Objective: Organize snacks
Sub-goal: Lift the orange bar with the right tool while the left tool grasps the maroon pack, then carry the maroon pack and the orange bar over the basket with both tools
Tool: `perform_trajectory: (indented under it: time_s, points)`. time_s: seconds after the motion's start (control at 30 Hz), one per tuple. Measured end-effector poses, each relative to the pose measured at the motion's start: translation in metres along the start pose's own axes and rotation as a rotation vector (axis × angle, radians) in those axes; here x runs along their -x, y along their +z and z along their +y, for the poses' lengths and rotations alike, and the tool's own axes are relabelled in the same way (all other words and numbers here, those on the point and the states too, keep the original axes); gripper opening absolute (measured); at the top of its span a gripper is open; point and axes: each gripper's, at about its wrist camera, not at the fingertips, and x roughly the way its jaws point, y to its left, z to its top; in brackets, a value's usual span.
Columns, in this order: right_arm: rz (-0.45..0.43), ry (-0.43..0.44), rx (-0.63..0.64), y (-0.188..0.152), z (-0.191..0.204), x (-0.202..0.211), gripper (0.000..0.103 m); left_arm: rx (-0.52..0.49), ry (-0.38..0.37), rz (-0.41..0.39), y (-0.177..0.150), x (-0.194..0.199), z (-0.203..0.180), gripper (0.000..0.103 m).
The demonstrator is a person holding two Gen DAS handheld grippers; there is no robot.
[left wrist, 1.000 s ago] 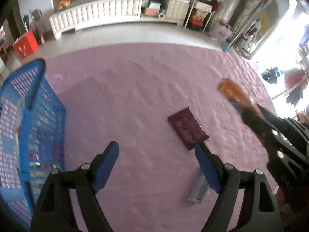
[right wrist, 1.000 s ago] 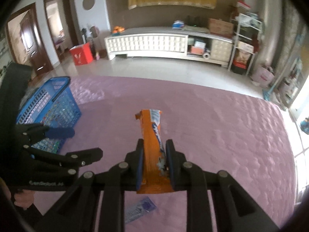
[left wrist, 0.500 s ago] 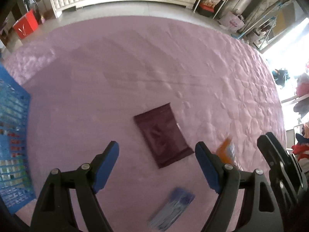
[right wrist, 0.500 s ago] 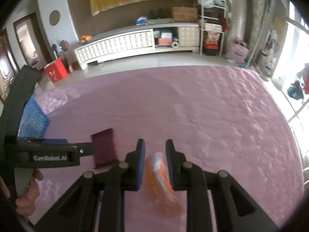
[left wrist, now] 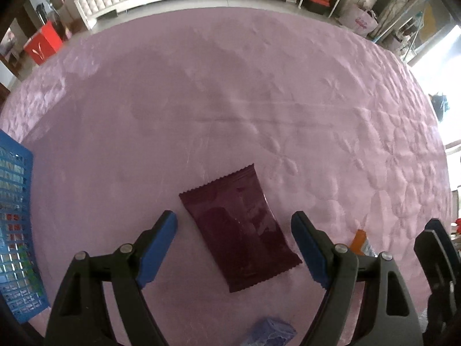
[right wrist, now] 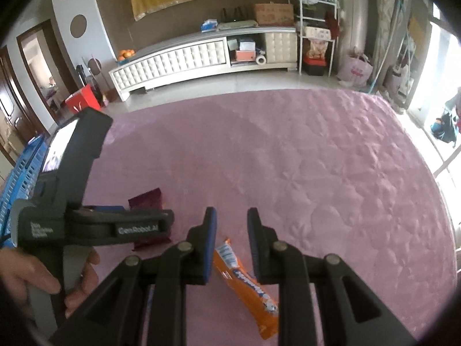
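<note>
A maroon snack packet [left wrist: 239, 230] lies flat on the purple bed cover [left wrist: 230, 101]. My left gripper [left wrist: 233, 227] hovers just above it, open, with a blue pad on either side and neither touching it. From the right wrist view the maroon packet [right wrist: 147, 200] is partly hidden behind the left gripper's body. An orange snack packet [right wrist: 245, 282] lies loose on the cover below my right gripper [right wrist: 230, 225]. The right gripper's jaws stand nearly together with nothing between them. The orange packet's tip [left wrist: 360, 242] shows behind the left gripper's right finger.
A blue plastic basket [left wrist: 14, 230] stands at the left edge of the cover. A small bluish packet [left wrist: 270, 331] lies near the bottom edge. A hand [right wrist: 43, 282] holds the left gripper's handle. A white cabinet [right wrist: 187, 57] and shelves line the far wall.
The left gripper has come down and across from beside the basket to over the maroon packet. The orange packet has left the right gripper's jaws and now lies on the cover.
</note>
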Motion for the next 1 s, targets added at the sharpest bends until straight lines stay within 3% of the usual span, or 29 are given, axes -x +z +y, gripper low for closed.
perform_trajectory:
  time_s: [0.13, 0.2, 0.23, 0.27, 0.47, 0.67, 0.8, 0.9, 0.97, 1.0]
  points:
    - [0.002, 0.009, -0.005, 0.0, -0.003, 0.0, 0.026, -0.032, 0.037, 0.011, -0.001, -0.002, -0.014, 0.076]
    - [0.0, 0.013, -0.008, 0.0, -0.004, 0.002, 0.026, -0.047, 0.032, 0.005, -0.004, 0.001, -0.017, 0.064]
    - [-0.001, 0.015, -0.01, 0.0, -0.005, 0.003, 0.026, -0.063, 0.029, 0.0, -0.006, 0.004, -0.017, 0.052]
    - [-0.003, 0.016, -0.012, 0.0, -0.005, 0.005, 0.026, -0.087, 0.021, -0.003, -0.009, 0.006, -0.019, 0.05]
    - [-0.032, 0.025, -0.018, -0.001, -0.011, 0.018, 0.026, -0.17, -0.085, -0.045, -0.029, 0.019, -0.017, 0.049]
    - [0.012, 0.09, -0.057, -0.001, -0.016, 0.018, 0.026, -0.251, -0.153, -0.14, -0.052, 0.061, 0.001, 0.049]
    - [0.01, 0.083, -0.009, -0.003, -0.008, 0.026, 0.026, -0.309, -0.196, -0.208, -0.06, 0.087, 0.005, 0.049]
    - [0.035, 0.082, 0.023, -0.003, -0.003, 0.03, 0.026, -0.324, -0.22, -0.216, -0.061, 0.092, 0.008, 0.049]
    - [0.042, 0.062, 0.044, -0.003, 0.0, 0.032, 0.031, -0.325, -0.232, -0.215, -0.064, 0.094, 0.009, 0.049]
    - [0.044, 0.052, 0.052, -0.003, 0.0, 0.033, 0.044, -0.329, -0.236, -0.209, -0.067, 0.095, 0.008, 0.049]
